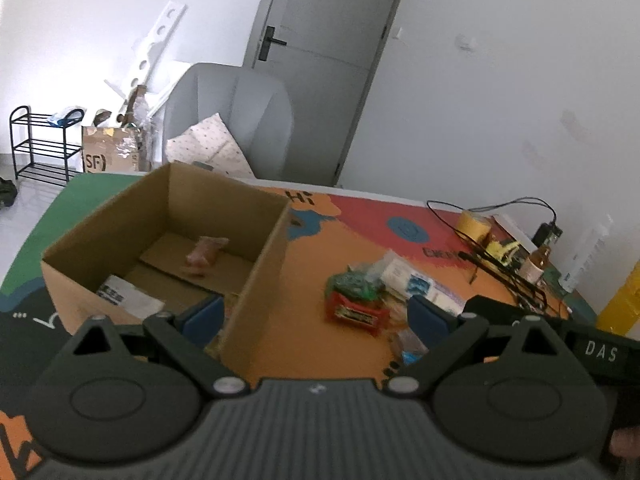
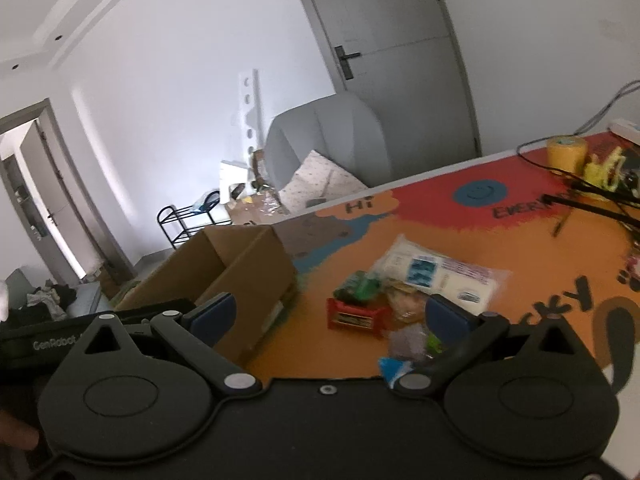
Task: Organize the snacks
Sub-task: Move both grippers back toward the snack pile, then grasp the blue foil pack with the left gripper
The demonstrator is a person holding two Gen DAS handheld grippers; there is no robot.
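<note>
Behind my worktop (image 1: 304,344) a carton (image 1: 112,152) reads "SF"; mat (image 2: 520,236) says "Hi"; both tongs, left (image 1: 316,316) and right (image 2: 340,316), spread, empty

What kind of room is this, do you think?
Probably a room in a home, used partly for storage: a grey armchair with a cushion, a shoe rack by the wall, and a door.

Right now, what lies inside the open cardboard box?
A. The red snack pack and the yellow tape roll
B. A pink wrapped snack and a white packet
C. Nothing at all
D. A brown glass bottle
B: the left wrist view shows a pink wrapped snack and a white packet on the floor of the cardboard box.
</note>
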